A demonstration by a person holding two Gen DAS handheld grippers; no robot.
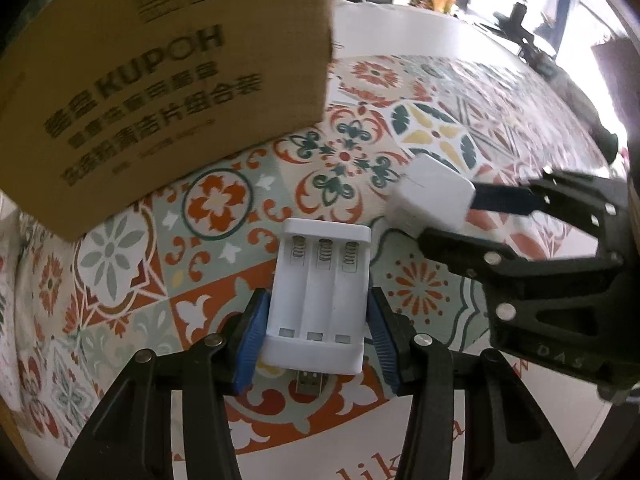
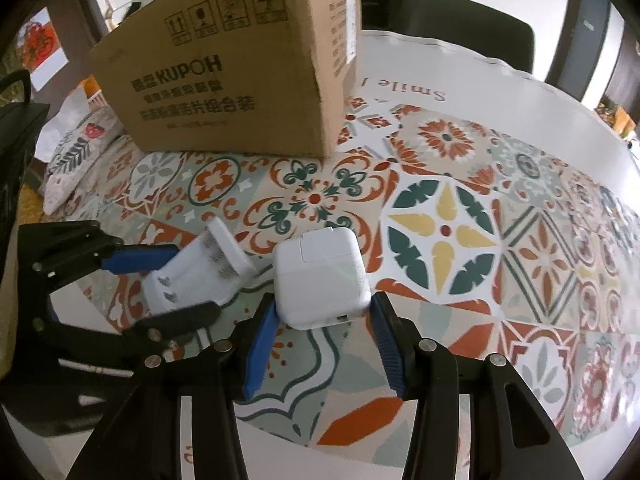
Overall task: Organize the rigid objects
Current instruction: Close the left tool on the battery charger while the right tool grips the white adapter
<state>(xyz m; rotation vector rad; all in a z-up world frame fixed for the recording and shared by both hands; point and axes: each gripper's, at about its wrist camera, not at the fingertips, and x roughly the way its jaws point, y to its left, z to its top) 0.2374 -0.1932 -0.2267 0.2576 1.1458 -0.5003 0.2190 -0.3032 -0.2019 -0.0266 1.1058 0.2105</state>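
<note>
My left gripper (image 1: 316, 320) pinches the white battery charger (image 1: 318, 296), blue pads against both sides. My right gripper (image 2: 324, 320) pinches the white power adapter (image 2: 320, 280); the cardboard box (image 2: 240, 72) sits at 11 o'clock on the table (image 2: 460, 208).

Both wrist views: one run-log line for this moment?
left gripper: shut on battery charger | right gripper: shut on power adapter | box: behind, on table

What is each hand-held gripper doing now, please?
Left hand-held gripper: closed on the white battery charger.
Right hand-held gripper: closed on the white power adapter.
</note>
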